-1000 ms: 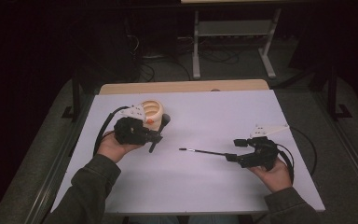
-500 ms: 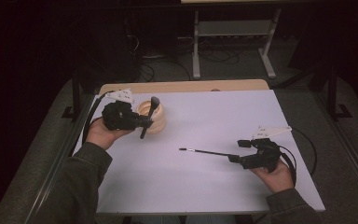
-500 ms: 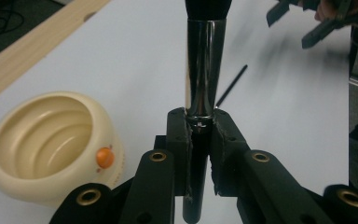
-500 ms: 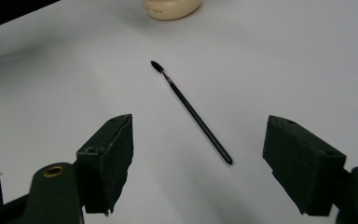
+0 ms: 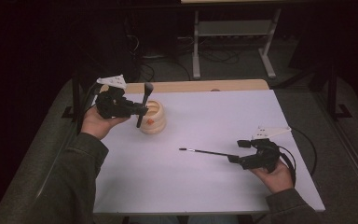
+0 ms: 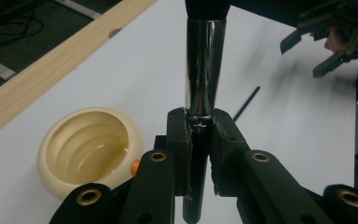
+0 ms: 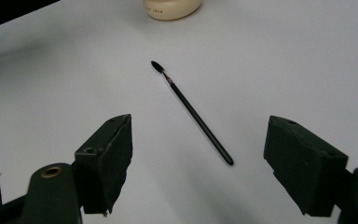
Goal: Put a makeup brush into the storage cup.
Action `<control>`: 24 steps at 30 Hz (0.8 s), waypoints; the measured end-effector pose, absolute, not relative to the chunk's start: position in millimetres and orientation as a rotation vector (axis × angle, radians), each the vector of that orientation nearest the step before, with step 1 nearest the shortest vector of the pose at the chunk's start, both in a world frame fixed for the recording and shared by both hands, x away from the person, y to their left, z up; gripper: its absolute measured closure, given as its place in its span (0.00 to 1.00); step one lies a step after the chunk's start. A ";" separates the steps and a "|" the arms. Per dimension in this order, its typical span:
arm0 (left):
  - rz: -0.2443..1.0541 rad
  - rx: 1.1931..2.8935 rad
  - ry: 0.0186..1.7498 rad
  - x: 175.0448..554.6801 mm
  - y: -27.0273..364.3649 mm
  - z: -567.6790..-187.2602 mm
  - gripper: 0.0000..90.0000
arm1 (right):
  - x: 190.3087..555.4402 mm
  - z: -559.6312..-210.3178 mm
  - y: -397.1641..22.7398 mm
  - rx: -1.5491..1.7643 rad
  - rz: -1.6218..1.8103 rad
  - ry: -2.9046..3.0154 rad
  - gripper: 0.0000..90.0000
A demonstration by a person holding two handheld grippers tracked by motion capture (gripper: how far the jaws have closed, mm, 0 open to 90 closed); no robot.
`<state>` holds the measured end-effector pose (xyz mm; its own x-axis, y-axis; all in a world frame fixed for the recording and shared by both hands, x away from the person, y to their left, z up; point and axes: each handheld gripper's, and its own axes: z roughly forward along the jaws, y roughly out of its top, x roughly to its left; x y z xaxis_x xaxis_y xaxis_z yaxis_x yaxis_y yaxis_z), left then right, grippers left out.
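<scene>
A dim room surrounds a white table (image 5: 205, 182) with a pale wooden strip along its far edge; metal stand legs and loose cables sit on the dark floor beyond.

Nearest the person, on the right, the right gripper (image 5: 233, 158) rests low over the tabletop in the person's right hand (image 5: 275, 175). Its 2 jaws have just been opening and now stand wide apart with nothing pressed between them. Just ahead of those jaws, and partly between them in the right gripper view, lies a thin black brush (image 7: 193, 113), flat on the table, its small dark tip pointing away from the gripper toward the middle of the table.

Farther off, on the left, the left gripper (image 5: 140, 110) is held up off the table in the person's left hand (image 5: 95, 123). Its jaws are narrow and clamped on the handle of a thicker makeup brush (image 6: 205, 70), which has a shiny silver collar and stands roughly upright, its dark head on top. Just beside and below this gripper sits a cream-coloured ribbed holder (image 5: 152, 117), upright, with a small orange mark on its side. Its inside looks empty in the left gripper view.

As a judgement: the work seems to be putting the brushes into the holder. The thick brush is gripped and close to the holder's mouth but not yet inside. The thin brush is not yet picked up. So both placements appear to remain, roughly an early-to-middle stage.
</scene>
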<state>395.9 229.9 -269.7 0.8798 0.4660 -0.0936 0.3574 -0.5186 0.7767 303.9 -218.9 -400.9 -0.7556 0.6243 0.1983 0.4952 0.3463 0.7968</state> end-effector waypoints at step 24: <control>0.248 2.102 0.754 458.7 223.0 -257.9 0.88 | 304.9 -398.1 -221.1 0.997 1.399 2.446 0.25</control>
<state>458.7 223.0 -257.9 0.7973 0.5963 -0.0937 0.4239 -0.4426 0.7902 304.9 -221.1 -398.1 -0.7671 0.6138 0.1865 0.4720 0.3431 0.8121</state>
